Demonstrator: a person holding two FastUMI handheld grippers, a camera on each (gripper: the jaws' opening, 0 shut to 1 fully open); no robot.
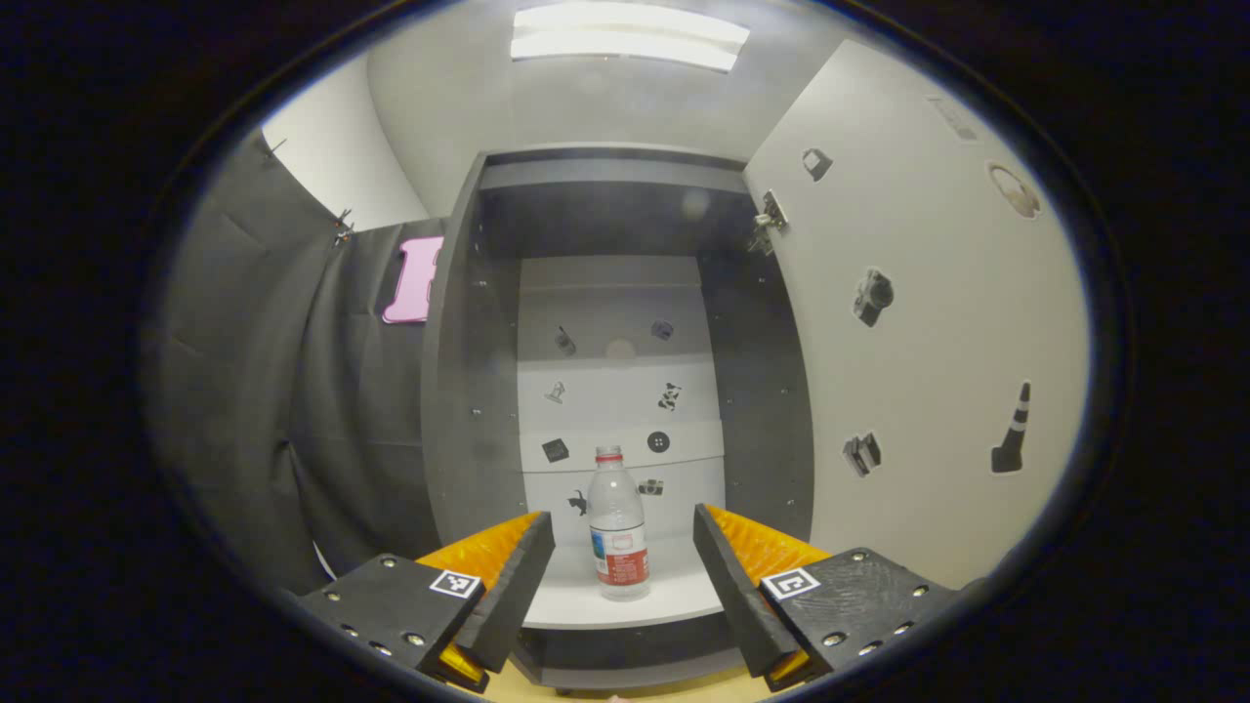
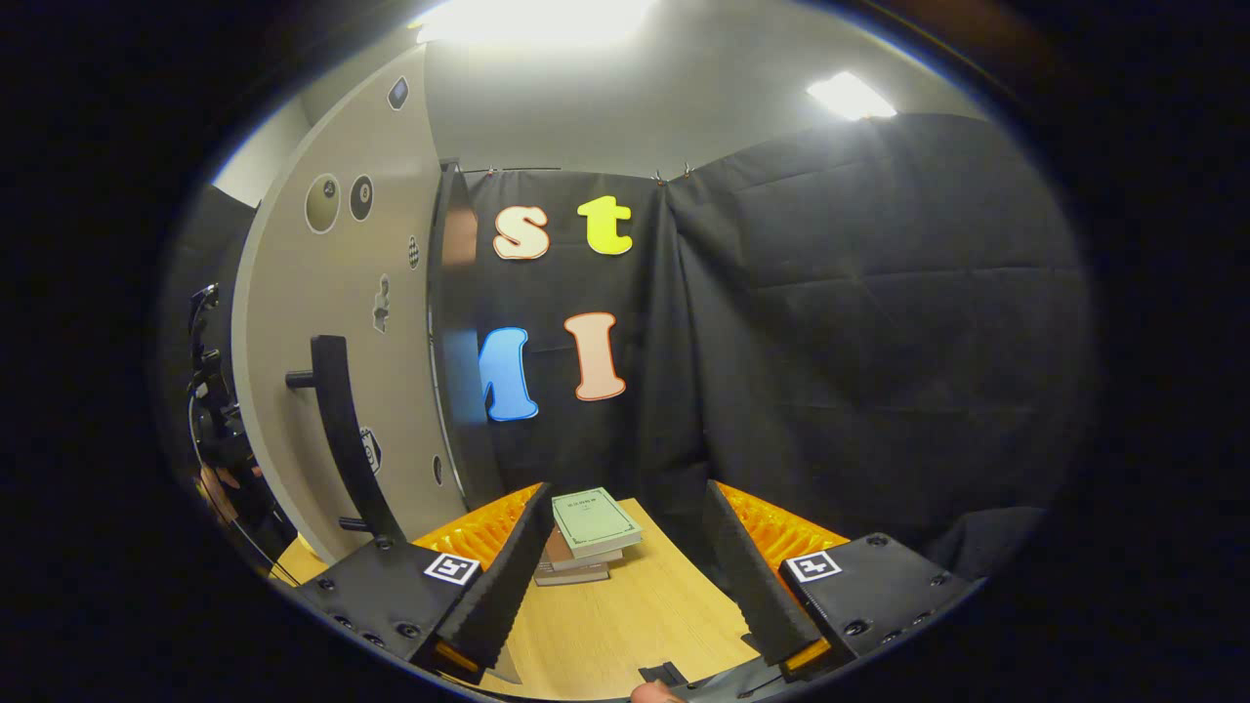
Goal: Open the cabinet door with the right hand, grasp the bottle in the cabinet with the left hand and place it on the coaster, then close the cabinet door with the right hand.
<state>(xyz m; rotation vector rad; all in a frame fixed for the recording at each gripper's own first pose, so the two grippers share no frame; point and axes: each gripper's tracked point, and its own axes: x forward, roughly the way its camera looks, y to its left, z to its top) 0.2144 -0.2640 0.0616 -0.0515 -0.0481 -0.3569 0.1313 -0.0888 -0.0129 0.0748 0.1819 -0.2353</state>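
In the left gripper view the grey cabinet stands open, its door swung out to the right. A clear plastic bottle with a red cap and a red and blue label stands upright on the white shelf inside. My left gripper is open, its fingers either side of the bottle and short of it. In the right gripper view my right gripper is open over the wooden table, holding nothing. The open door with its black handle stands to its left.
A small stack of books with a green cover on top lies on the table ahead of the right gripper. Black cloth walls close in the booth. Small stickers dot the door and the cabinet's back panel. Door hinge near the top.
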